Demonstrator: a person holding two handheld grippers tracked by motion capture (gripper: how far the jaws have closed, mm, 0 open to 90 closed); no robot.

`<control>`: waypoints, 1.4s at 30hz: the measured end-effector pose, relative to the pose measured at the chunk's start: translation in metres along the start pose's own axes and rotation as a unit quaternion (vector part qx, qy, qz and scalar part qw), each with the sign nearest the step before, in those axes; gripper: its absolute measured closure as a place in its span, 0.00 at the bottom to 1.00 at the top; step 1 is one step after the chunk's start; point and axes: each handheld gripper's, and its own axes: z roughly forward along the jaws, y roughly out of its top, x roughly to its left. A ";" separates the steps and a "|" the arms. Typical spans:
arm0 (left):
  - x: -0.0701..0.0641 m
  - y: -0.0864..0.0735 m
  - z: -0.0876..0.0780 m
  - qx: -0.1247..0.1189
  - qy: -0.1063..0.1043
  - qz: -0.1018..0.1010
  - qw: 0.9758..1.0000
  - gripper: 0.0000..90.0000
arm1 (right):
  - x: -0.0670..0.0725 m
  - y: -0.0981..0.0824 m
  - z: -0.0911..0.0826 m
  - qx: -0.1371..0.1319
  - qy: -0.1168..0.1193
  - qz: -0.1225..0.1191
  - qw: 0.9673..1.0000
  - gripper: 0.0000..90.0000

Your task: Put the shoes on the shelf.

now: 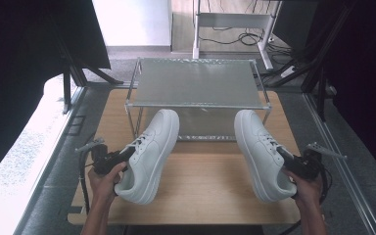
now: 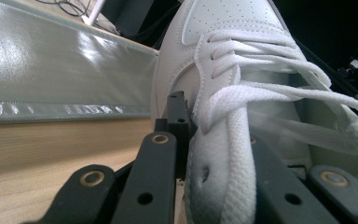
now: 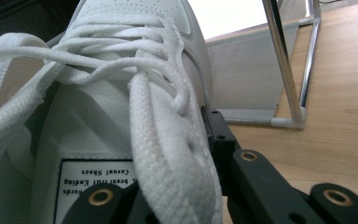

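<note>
Wooden table [image 1: 200, 181] on grey floor, dark curtains both sides, desk legs and cables beyond. Two-tier metal rack [image 1: 196, 83] at far edge — bare wood in front, between shoes. Left gripper [image 1: 120, 157] clamped on left white sneaker [image 1: 149, 154]; right gripper [image 1: 286, 159] clamped on right white sneaker [image 1: 262, 154] — toes at rack's lower tier.

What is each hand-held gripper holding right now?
Left hand-held gripper: closed on the left white sneaker.
Right hand-held gripper: closed on the right white sneaker.
</note>
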 end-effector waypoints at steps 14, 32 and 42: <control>-0.012 0.019 0.001 -0.012 -0.026 0.007 1.000 0.93 | 0.012 0.014 -0.003 -0.027 0.022 -0.006 0.999 0.96; -0.029 0.057 0.018 -0.020 -0.052 0.027 0.998 0.93 | 0.029 0.057 0.002 -0.064 0.059 -0.018 0.996 0.96; -0.036 0.076 0.029 -0.024 -0.064 0.028 0.997 0.93 | 0.040 0.080 0.009 -0.065 0.060 -0.036 0.995 0.96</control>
